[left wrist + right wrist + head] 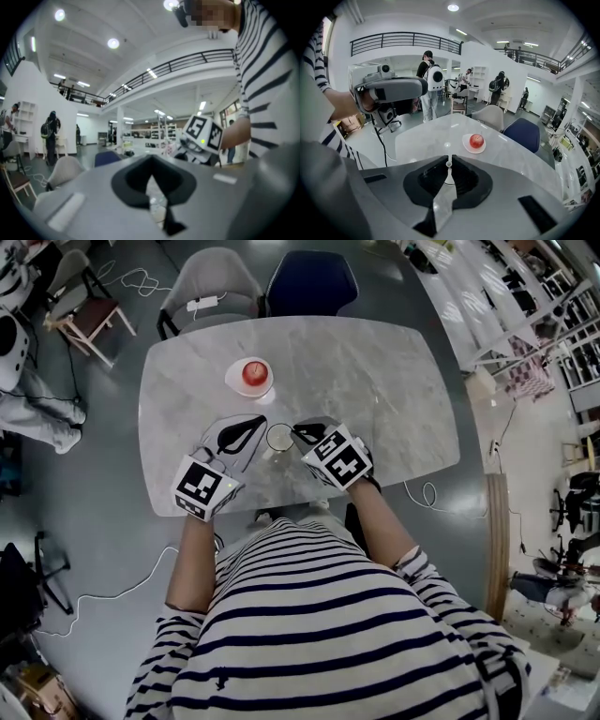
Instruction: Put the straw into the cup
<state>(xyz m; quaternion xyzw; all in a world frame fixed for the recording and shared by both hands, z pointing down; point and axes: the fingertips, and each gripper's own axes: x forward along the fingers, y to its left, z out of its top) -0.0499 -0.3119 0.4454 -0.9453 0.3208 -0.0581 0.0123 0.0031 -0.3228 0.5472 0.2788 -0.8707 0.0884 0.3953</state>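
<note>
Left gripper [261,421]: lies low over the near part of the table, just left of the cup – its black pads meet at the tips, with only a wedge-shaped gap behind them.
Plate [232,382]: white, farther back on the table, well apart from both grippers; carries a red apple [254,372].
Cup [279,438]: clear glass, upright, between the two gripper tips.
Right gripper [298,432]: at the cup's right rim – jaws drawn close and clamped on the straw.
Straw [443,201]: pale, runs along the narrow slit between the right jaws; its round open end sits at their tips.
Table [394,390]: grey-white marble top.
</note>
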